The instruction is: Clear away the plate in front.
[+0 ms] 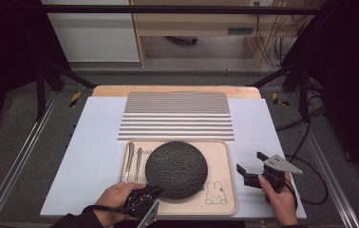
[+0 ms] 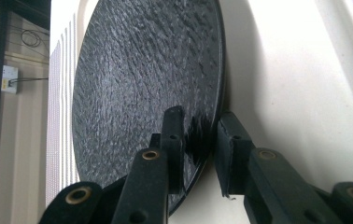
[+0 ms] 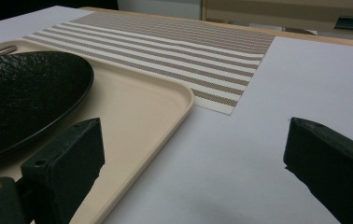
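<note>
Tabletop: left gripper [image 1: 155, 191] jaws straddle plate [image 1: 176, 169] rim.

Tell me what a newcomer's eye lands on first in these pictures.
The big black textured plate dominates, sitting in the middle of the beige tray, with cutlery lying along its left. The left gripper has its fingers astride the plate's near rim, one above and one below. To the tray's right, the right gripper hangs wide open over the pale mat.
</note>
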Action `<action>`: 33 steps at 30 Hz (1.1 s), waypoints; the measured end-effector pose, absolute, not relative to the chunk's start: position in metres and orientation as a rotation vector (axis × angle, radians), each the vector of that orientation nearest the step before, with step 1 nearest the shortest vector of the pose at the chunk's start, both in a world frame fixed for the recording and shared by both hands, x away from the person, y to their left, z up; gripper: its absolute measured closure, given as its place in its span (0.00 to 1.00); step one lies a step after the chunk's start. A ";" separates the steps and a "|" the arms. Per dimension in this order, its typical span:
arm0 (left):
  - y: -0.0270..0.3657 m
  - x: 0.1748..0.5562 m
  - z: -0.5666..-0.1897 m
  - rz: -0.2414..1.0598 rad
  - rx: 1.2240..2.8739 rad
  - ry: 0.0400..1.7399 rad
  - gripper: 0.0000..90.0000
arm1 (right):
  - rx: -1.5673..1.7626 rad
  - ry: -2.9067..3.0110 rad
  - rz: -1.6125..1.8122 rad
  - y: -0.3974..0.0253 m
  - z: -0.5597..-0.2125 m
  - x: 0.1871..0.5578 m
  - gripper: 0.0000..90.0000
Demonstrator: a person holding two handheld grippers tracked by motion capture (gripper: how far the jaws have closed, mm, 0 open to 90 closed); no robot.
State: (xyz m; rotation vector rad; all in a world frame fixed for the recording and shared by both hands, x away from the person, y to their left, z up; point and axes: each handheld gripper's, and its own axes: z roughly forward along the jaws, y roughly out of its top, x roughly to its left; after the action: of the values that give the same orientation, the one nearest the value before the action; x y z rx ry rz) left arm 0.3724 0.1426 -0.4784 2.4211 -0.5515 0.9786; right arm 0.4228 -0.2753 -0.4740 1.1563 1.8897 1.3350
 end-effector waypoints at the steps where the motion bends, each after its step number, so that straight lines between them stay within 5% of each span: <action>1: 0.143 0.373 -0.478 0.972 2.420 -0.544 0.83 | 1.158 1.889 1.335 -0.275 -0.474 0.423 0.06; 7: 0.144 0.372 -0.477 0.951 2.422 -0.516 0.82 | 1.155 1.891 1.336 -0.275 -0.474 0.423 0.06; 19: 0.158 0.375 -0.450 0.753 2.292 -0.217 0.62 | 1.152 1.898 1.335 -0.274 -0.474 0.423 0.06; 27: 0.160 0.388 -0.434 0.757 2.249 0.014 0.44 | 1.155 1.905 1.333 -0.274 -0.475 0.423 0.06; 33: 0.168 0.404 -0.433 0.812 2.141 0.291 0.18 | 1.159 1.905 1.330 -0.274 -0.475 0.423 0.06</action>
State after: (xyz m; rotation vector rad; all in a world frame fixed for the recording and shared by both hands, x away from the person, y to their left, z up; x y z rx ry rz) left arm 0.4039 0.1677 -0.4332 2.1413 0.2913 0.8116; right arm 0.4233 -0.2740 -0.4752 1.1586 1.9045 1.3300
